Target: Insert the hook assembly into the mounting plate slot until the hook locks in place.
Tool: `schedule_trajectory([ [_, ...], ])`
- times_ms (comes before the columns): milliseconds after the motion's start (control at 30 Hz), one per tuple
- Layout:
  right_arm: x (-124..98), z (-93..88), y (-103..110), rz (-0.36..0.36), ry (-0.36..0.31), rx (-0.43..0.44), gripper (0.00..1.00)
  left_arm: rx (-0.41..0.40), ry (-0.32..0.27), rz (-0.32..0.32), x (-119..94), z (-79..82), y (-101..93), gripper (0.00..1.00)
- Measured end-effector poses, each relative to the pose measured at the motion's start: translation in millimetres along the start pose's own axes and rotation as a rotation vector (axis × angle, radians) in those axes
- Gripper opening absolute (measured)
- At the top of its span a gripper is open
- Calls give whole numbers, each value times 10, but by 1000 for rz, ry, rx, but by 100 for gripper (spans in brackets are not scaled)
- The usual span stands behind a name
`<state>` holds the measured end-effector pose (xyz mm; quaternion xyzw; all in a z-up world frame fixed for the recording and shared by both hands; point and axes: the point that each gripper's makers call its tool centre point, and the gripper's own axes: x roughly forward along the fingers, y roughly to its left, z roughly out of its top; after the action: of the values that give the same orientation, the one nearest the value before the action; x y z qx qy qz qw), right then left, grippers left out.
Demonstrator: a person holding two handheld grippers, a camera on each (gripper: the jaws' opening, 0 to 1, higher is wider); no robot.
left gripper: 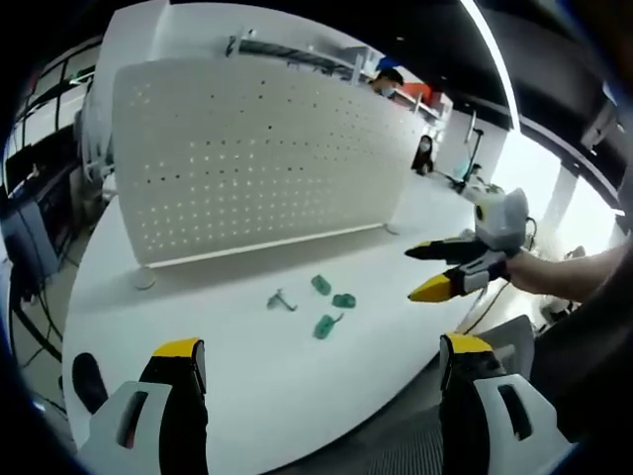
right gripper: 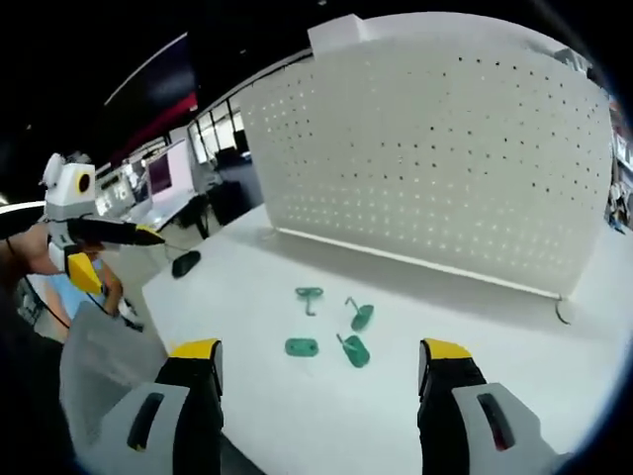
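Observation:
A white perforated mounting plate (left gripper: 257,158) stands upright on the white table (left gripper: 227,386); the right gripper view shows the plate (right gripper: 435,148) too. In front of it lie several small green hook parts: one hook (left gripper: 280,299), a piece (left gripper: 320,285), a piece (left gripper: 344,300) and a hooked piece (left gripper: 324,326). The right gripper view has them as a hook (right gripper: 309,294), two hooked pieces (right gripper: 361,316) (right gripper: 353,350) and a flat piece (right gripper: 302,347). My left gripper (left gripper: 321,356) is open, short of the parts. My right gripper (right gripper: 321,354) is open and holds nothing.
A dark oval object (right gripper: 185,262) lies near the table's edge. The right gripper (left gripper: 409,274) hovers beyond the table's right side, held by a hand (left gripper: 539,272). The left gripper (right gripper: 129,259) hangs off the table's left side. People (left gripper: 425,153) stand behind the plate.

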<state>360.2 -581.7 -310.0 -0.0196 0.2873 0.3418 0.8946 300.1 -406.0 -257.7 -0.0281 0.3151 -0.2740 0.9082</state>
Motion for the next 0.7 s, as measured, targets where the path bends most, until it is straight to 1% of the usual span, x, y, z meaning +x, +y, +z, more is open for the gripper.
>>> schedule_trajectory([
  [67,76,-59,26,27,29,-13,82,0,0,1,1,8,9,100],
  [133,136,-76,23,27,31,-17,82,0,0,2,2,14,19,100],
  [200,190,-112,29,37,48,-19,82,-1,1,3,1,17,38,100],
  [533,463,-168,53,72,86,-38,80,-11,10,14,-11,-15,121,100],
  [600,510,-167,89,98,86,-34,80,-13,11,14,-9,-20,124,100],
  [633,533,-174,91,99,89,-33,80,-14,12,14,-7,-22,129,100],
  [700,583,-210,104,107,110,-51,79,-16,11,15,-5,-24,142,100],
])
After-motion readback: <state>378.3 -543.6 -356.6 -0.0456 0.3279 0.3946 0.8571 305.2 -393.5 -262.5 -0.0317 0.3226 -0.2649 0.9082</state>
